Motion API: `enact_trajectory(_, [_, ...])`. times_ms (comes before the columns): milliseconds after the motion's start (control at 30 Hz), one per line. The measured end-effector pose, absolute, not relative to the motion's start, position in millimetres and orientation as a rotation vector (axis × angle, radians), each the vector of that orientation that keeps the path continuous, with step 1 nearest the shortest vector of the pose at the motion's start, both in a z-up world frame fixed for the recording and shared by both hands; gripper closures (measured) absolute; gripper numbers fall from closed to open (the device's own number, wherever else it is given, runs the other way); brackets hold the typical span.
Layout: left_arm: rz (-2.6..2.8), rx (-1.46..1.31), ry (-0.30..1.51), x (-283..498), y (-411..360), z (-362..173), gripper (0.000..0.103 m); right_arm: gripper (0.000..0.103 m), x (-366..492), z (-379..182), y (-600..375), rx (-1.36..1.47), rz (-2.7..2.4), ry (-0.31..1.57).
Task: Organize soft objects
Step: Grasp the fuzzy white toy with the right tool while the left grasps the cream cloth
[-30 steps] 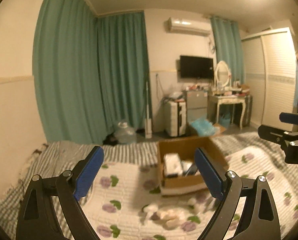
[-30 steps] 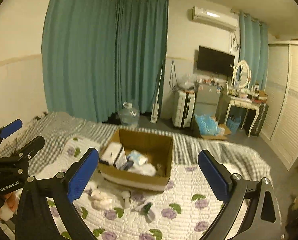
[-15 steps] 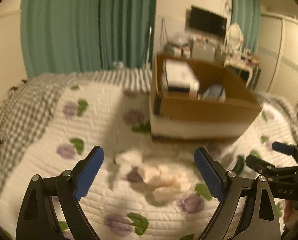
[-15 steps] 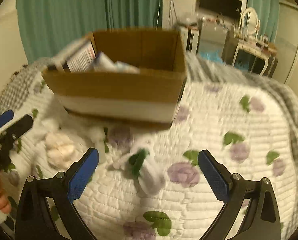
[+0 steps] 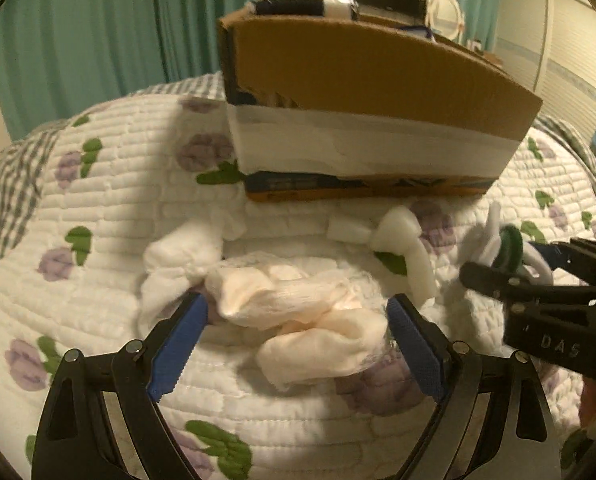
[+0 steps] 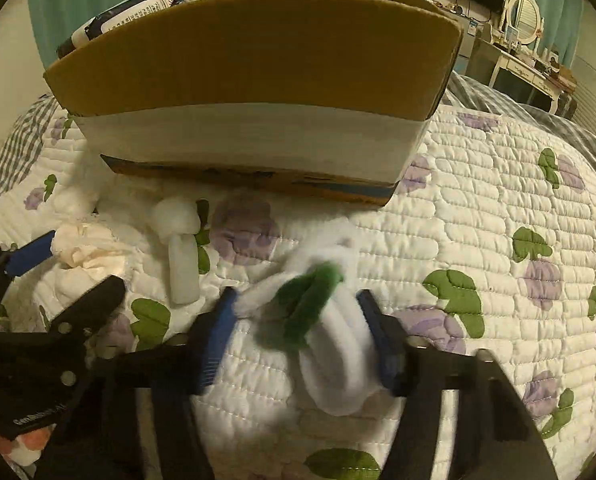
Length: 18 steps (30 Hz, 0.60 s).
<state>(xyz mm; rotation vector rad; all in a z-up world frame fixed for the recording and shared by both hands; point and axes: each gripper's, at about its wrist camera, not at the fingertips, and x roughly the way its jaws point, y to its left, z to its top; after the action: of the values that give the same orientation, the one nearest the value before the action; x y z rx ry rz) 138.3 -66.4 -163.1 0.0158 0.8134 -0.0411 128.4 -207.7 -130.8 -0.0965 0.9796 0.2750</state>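
Note:
A cream rolled sock bundle (image 5: 298, 308) lies on the floral quilt between the open jaws of my left gripper (image 5: 296, 320), which sits low over it. A white rolled sock (image 5: 406, 248) lies just beyond, and another white bundle (image 5: 178, 256) to the left. My right gripper (image 6: 298, 328) has its blue pads against both sides of a white sock with a green band (image 6: 318, 312), seemingly closing on it. A cardboard box (image 6: 254, 60) holding packets stands right behind the socks.
The white quilt (image 6: 498, 200) with purple flowers covers the bed, with a checked blanket (image 5: 6, 184) at the left edge. Teal curtains (image 5: 98, 32) hang behind. A dressing table with mirror (image 6: 526, 52) stands at the far right.
Both grippers have dropped down toward the quilt in front of the box. The left now straddles the cream sock bundle. The right has narrowed around the white and green sock.

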Motion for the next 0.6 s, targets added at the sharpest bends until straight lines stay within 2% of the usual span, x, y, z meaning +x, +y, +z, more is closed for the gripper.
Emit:
enact_trajectory(33, [-0.041,0.017,0.815,138.6,-67.8,-165.0,0.036,0.049,127.3,-129.7,-208.9,-0.091,0.28,0.978])
enact_trajectory(100, [-0.054,0.011,0.832,140.9,-66.4,-170.3,0.041,0.052,123.7,-126.6,-213.2,-0.08,0.278,0.968])
enact_trajectory(133, [-0.061,0.002,0.835,139.8,-65.9,-172.6,0.05,0.053,120.7,-124.7,-217.0,-0.071,0.277,0.961])
enact_trajectory(167, [-0.066,-0.006,0.832,138.1,-64.9,-172.8,0.053,0.053,118.5,-119.7,-221.6,-0.059,0.28,0.954])
enact_trajectory(433, [-0.118,-0.073,0.816,119.1,-54.3,-166.9,0.068,0.053,102.1,-100.6,-229.7,-0.021,0.29,0.917])
enact_trajectory(533, [-0.123,-0.063,0.821,106.3,-52.4,-162.1,0.069,0.053,92.9,-93.5,-227.6,-0.027,0.296,0.899])
enact_trajectory(600, [-0.129,-0.05,0.811,102.2,-50.9,-151.7,0.075,0.053,84.8,-85.5,-226.0,-0.029,0.309,0.883])
